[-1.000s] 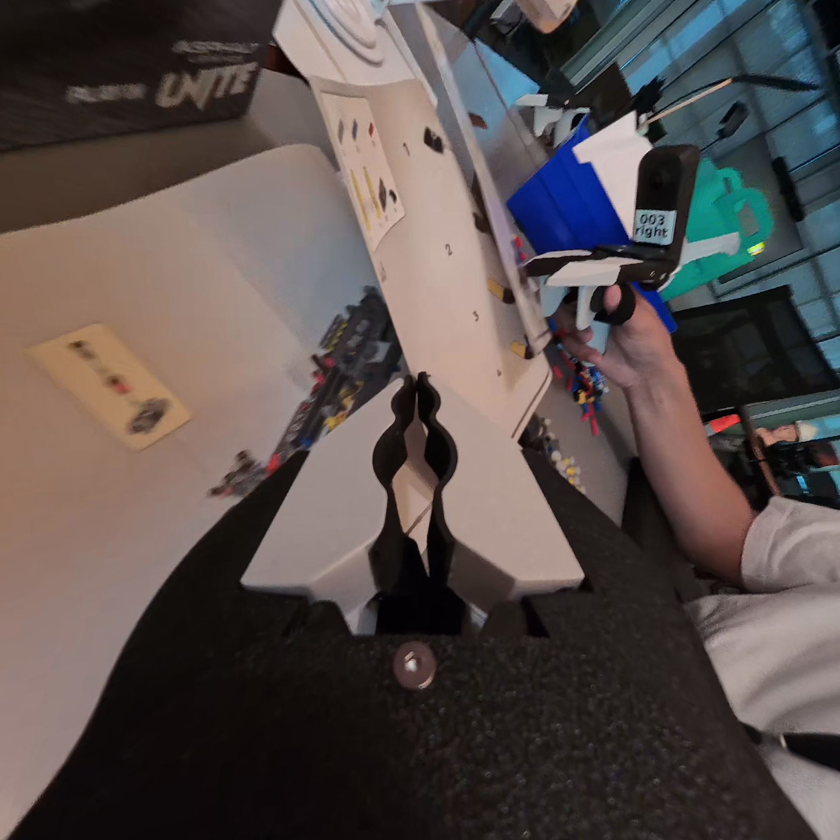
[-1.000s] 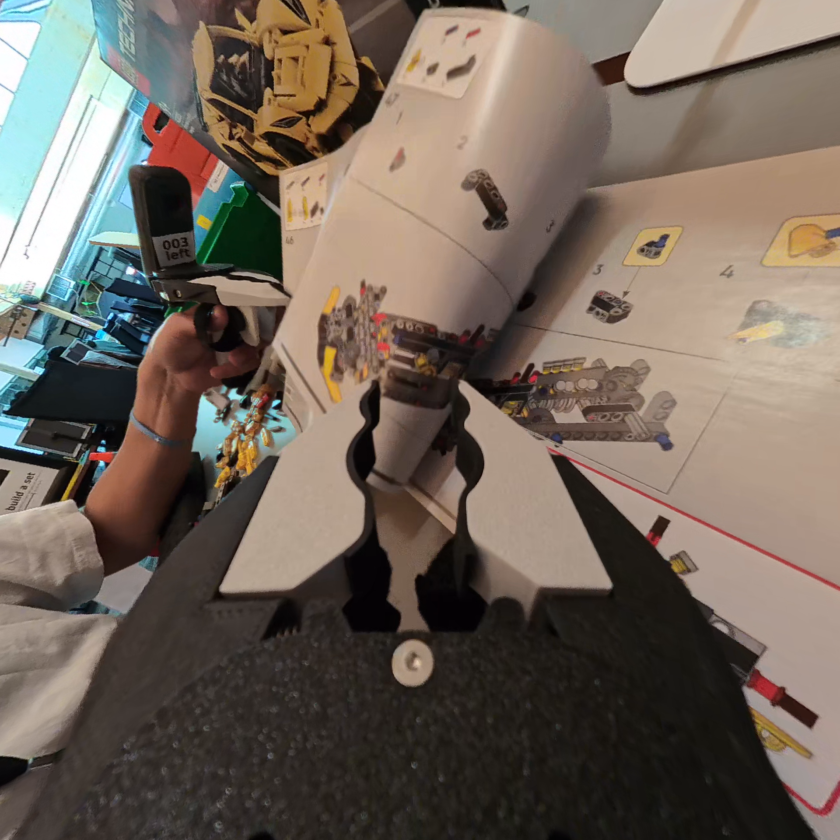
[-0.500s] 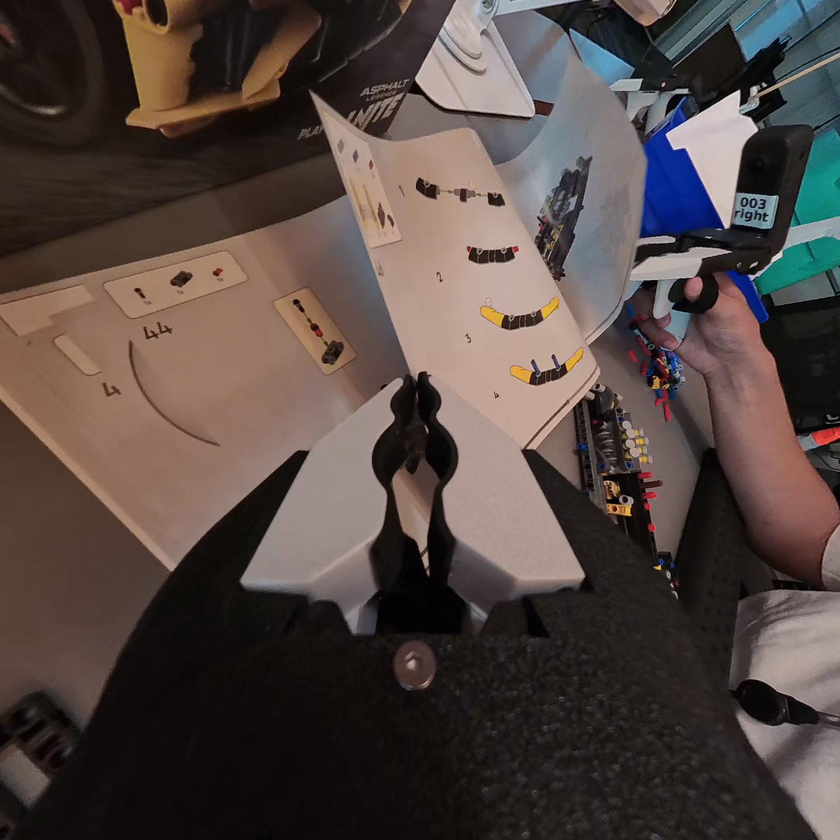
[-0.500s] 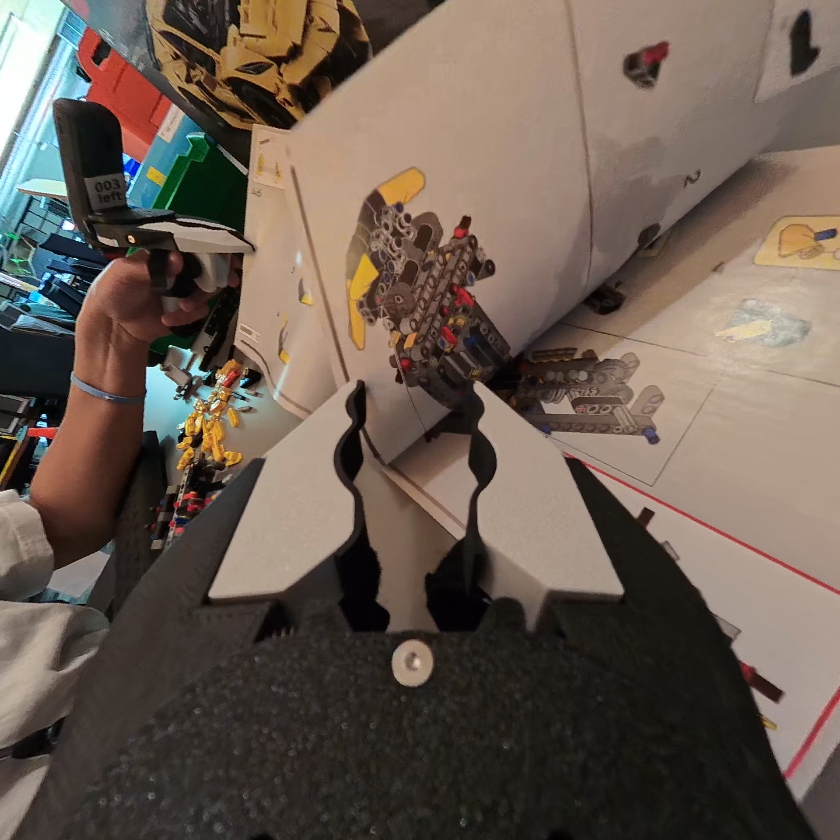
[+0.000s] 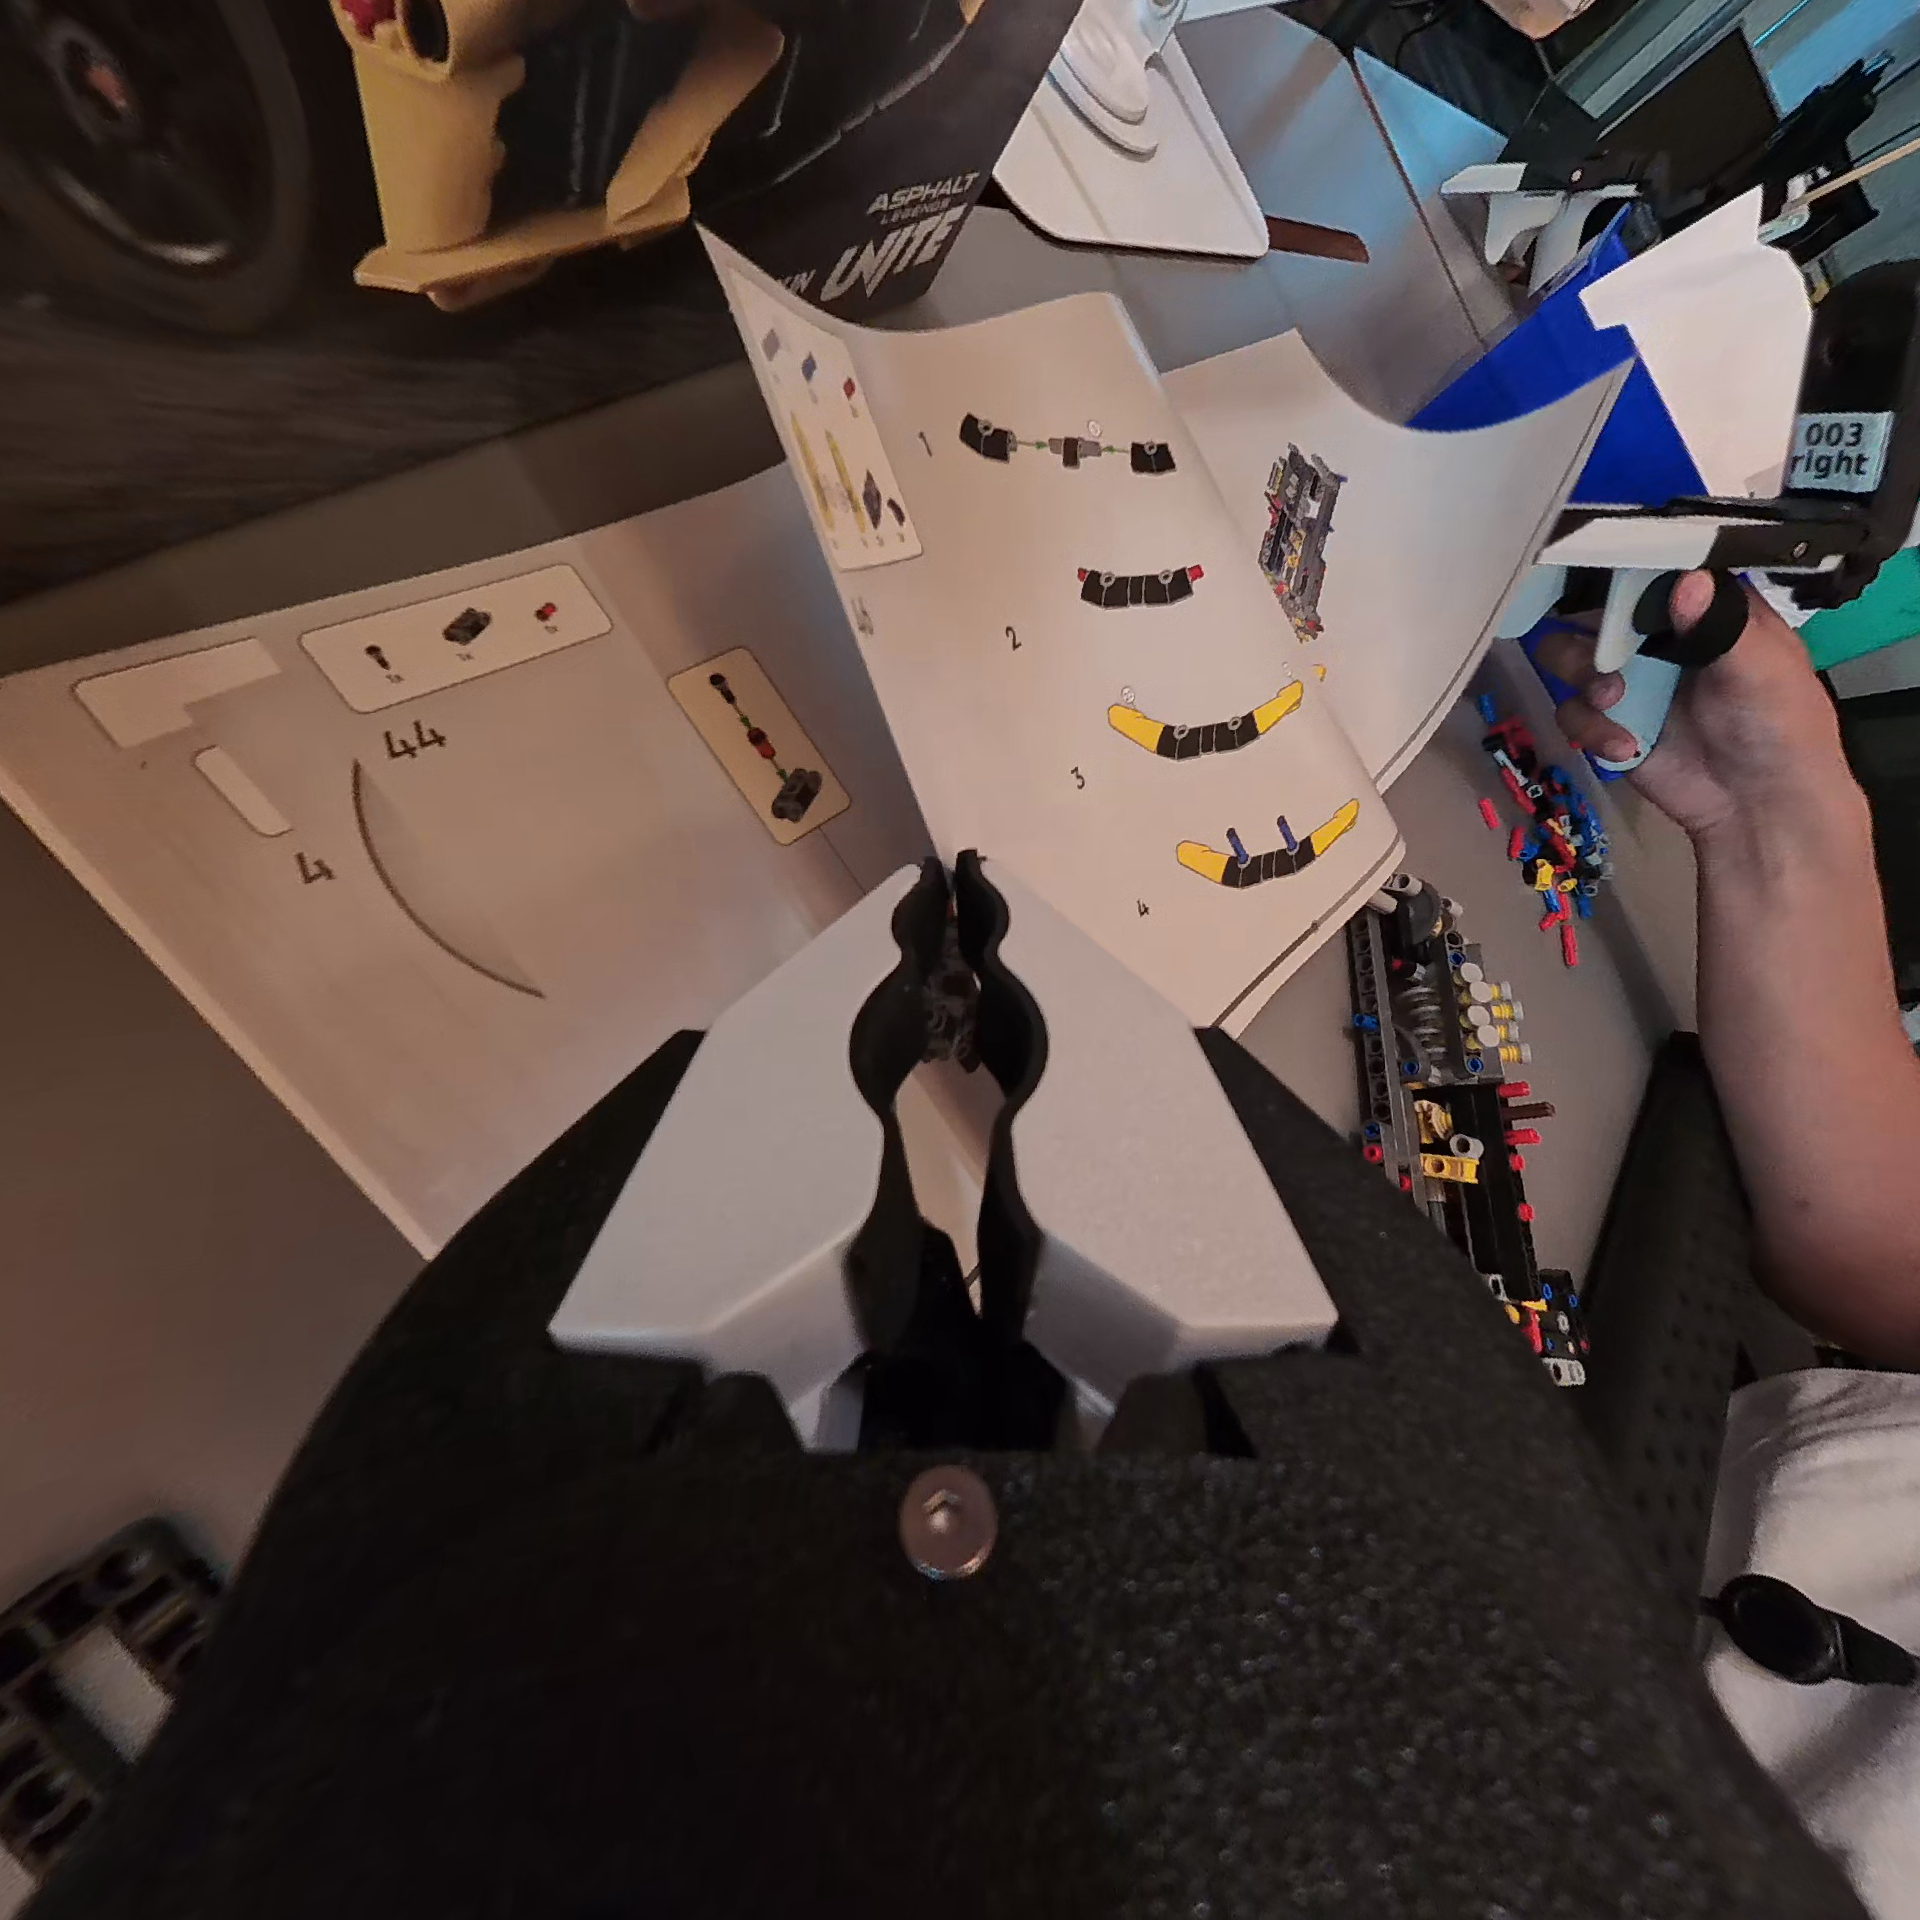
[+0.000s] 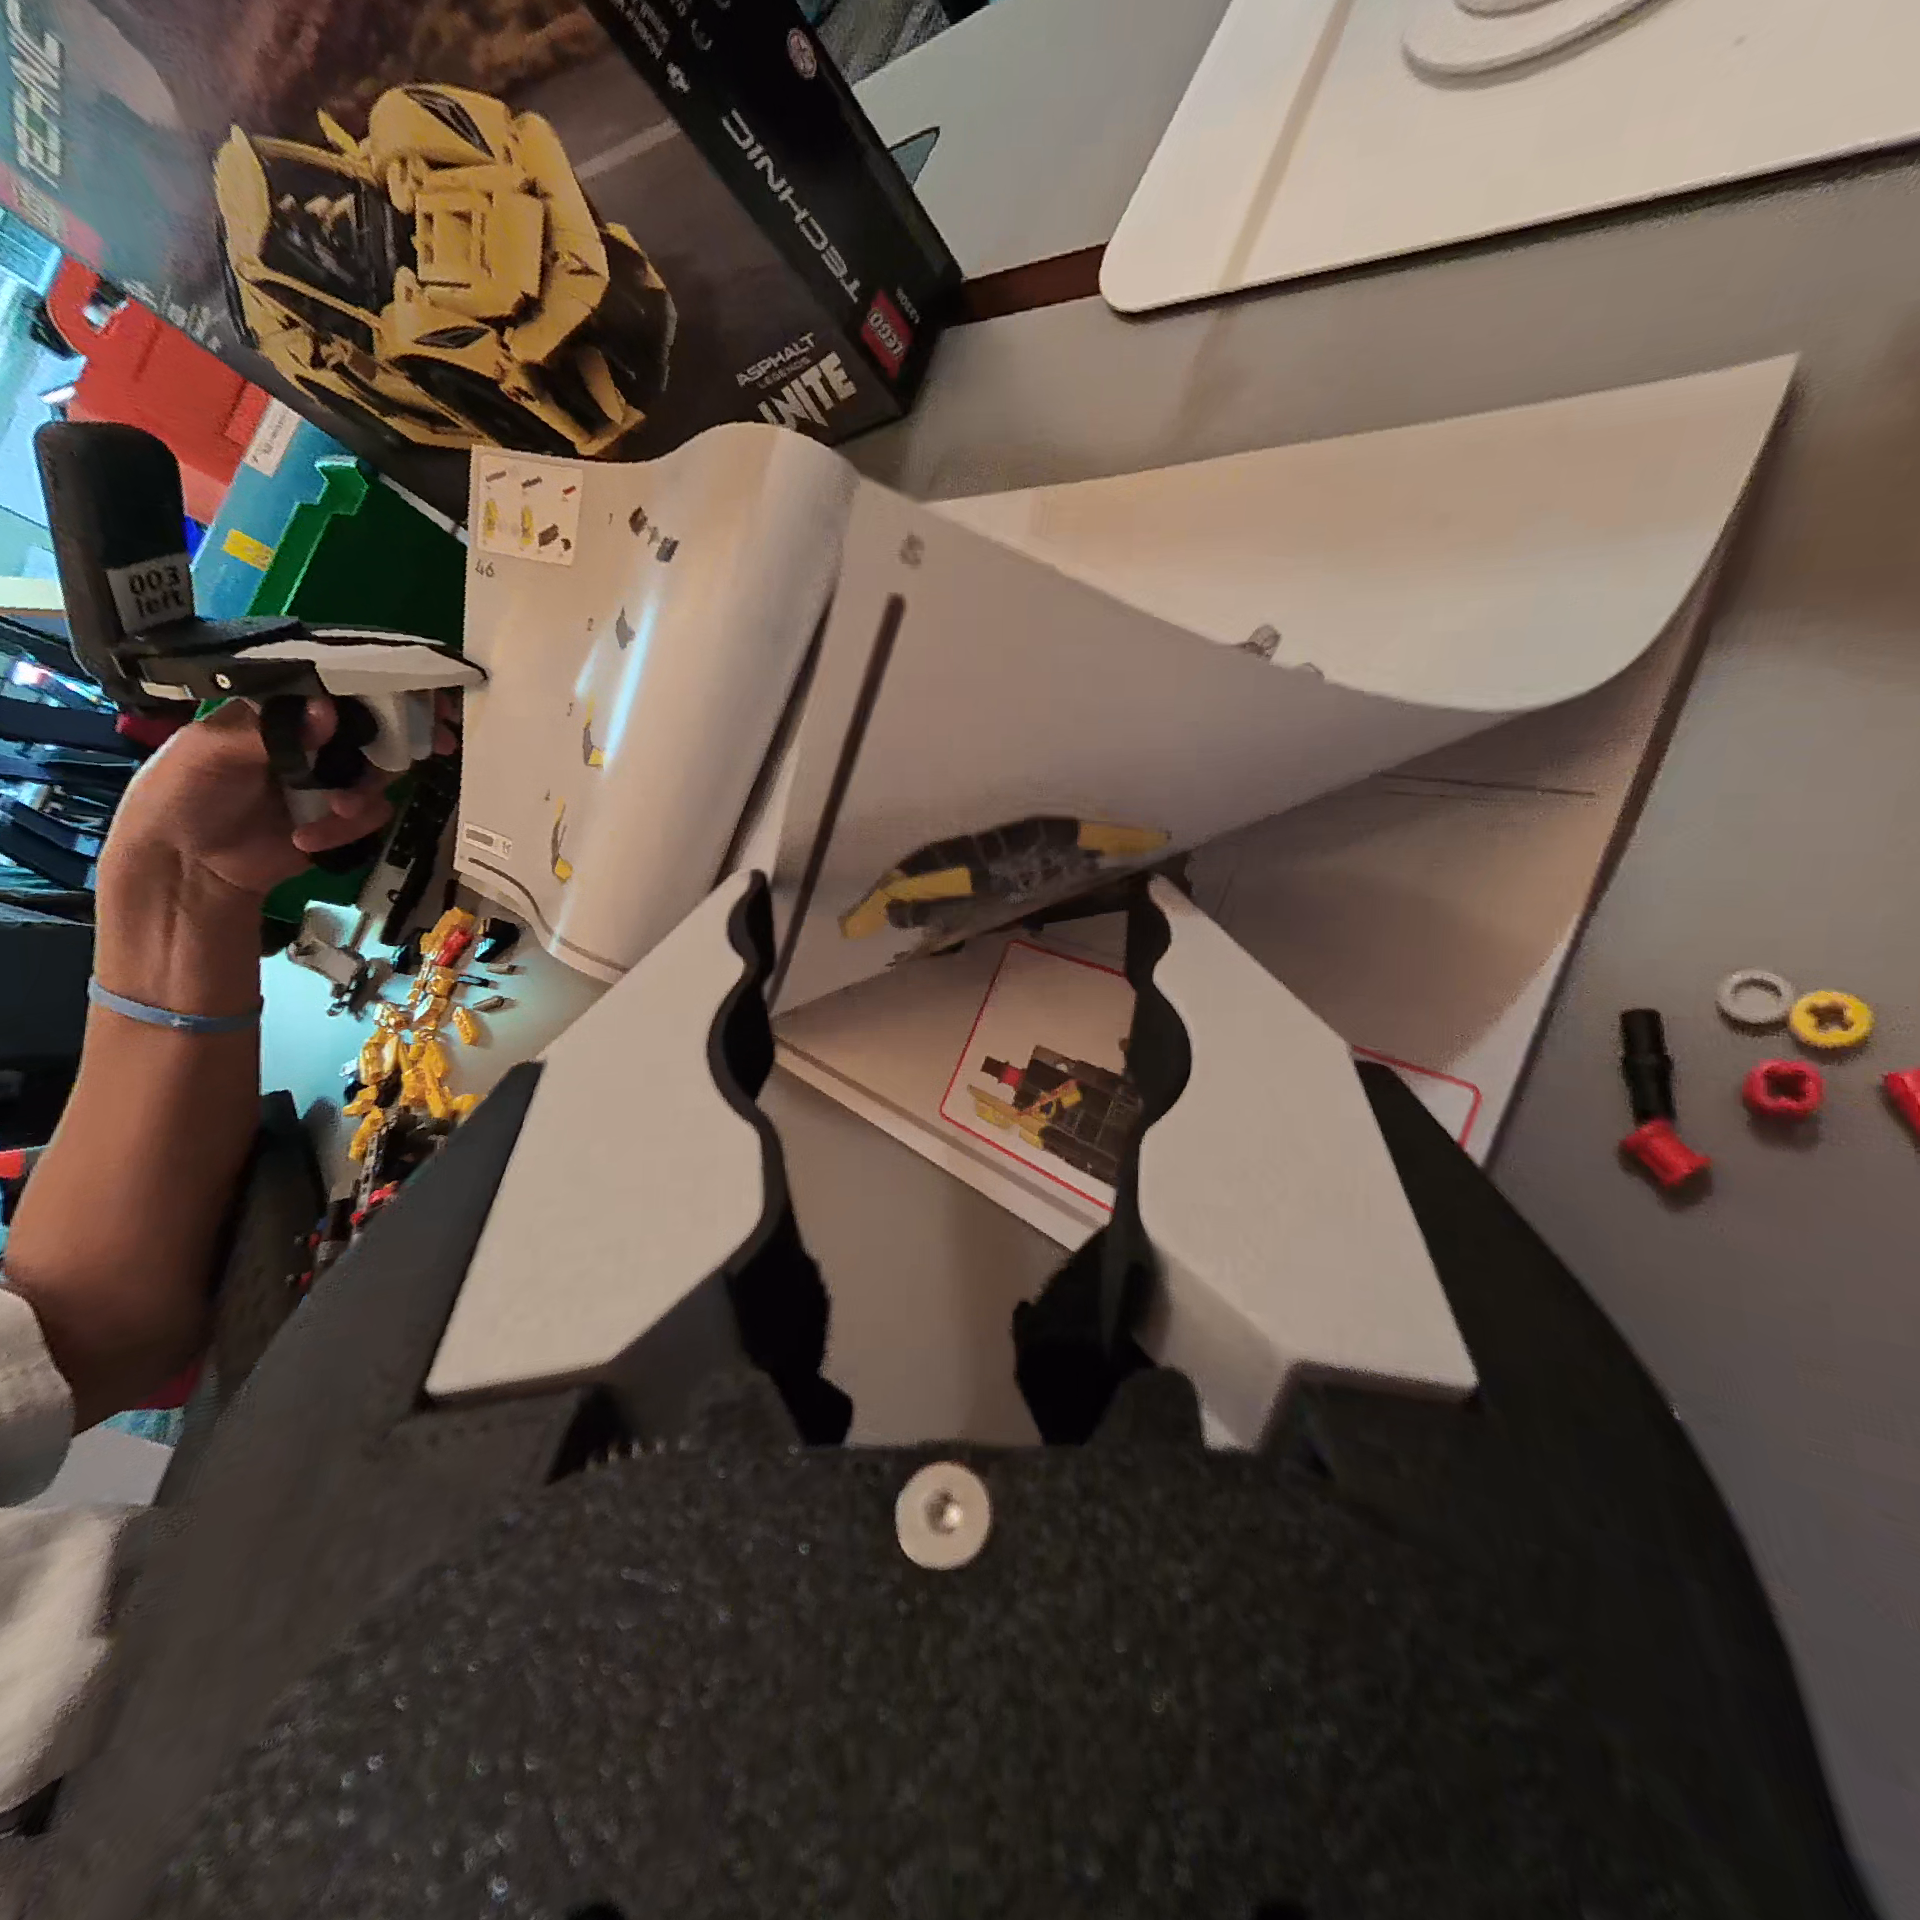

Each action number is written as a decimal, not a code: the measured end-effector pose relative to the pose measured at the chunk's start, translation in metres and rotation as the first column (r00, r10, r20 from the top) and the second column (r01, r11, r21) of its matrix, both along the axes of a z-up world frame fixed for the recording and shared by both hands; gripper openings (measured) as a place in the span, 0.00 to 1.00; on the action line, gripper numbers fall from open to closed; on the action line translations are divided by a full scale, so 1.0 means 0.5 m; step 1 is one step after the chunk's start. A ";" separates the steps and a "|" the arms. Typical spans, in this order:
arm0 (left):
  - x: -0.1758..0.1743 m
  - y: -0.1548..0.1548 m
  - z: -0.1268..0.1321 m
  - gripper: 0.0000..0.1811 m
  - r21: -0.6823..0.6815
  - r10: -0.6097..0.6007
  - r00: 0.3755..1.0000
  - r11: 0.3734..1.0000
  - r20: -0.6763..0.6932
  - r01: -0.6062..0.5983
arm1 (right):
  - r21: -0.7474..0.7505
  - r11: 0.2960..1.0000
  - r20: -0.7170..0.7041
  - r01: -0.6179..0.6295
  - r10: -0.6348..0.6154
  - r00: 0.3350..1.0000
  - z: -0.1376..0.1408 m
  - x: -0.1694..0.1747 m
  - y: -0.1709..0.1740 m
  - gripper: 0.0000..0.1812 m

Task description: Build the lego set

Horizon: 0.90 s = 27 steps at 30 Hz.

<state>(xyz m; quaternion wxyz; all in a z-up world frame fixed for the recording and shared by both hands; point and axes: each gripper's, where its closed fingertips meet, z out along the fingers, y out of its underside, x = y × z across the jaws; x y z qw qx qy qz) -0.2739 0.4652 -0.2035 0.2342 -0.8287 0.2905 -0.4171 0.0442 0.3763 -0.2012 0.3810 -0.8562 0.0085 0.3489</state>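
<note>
While a page of the instruction booklet [image 6: 1091,665] is curled up over the desk [image 6: 1714,831], the right tongs [image 6: 951,935] are spread wide beside it. The left tongs [image 5: 953,883] are pinched on a small dark piece [image 5: 951,997]; the half-built model [image 5: 1455,1122] lies beyond the booklet.

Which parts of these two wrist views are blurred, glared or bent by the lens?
Left wrist view: warm, dim light; wide-angle bending curves the instruction booklet and table edge; the black part at bottom left is smeared. Right wrist view: a glare patch whitens the lifted page; the sleeve at the left edge is blurred; the loose red pieces stay sharp.
</note>
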 end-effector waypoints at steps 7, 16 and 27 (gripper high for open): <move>-0.001 0.000 -0.002 0.00 0.005 0.000 1.000 1.000 -0.010 0.000 | -0.072 0.997 -0.109 -0.012 0.004 0.994 0.002 -0.005 -0.016 0.37; -0.001 0.000 0.000 0.00 0.010 0.002 1.000 1.000 -0.012 -0.002 | -0.096 0.995 0.022 0.038 -0.036 0.999 -0.019 0.014 -0.015 0.14; 0.000 -0.001 0.002 0.00 0.018 0.000 1.000 1.000 -0.015 0.000 | -0.086 0.996 0.057 0.026 -0.021 0.998 -0.019 0.011 -0.017 0.06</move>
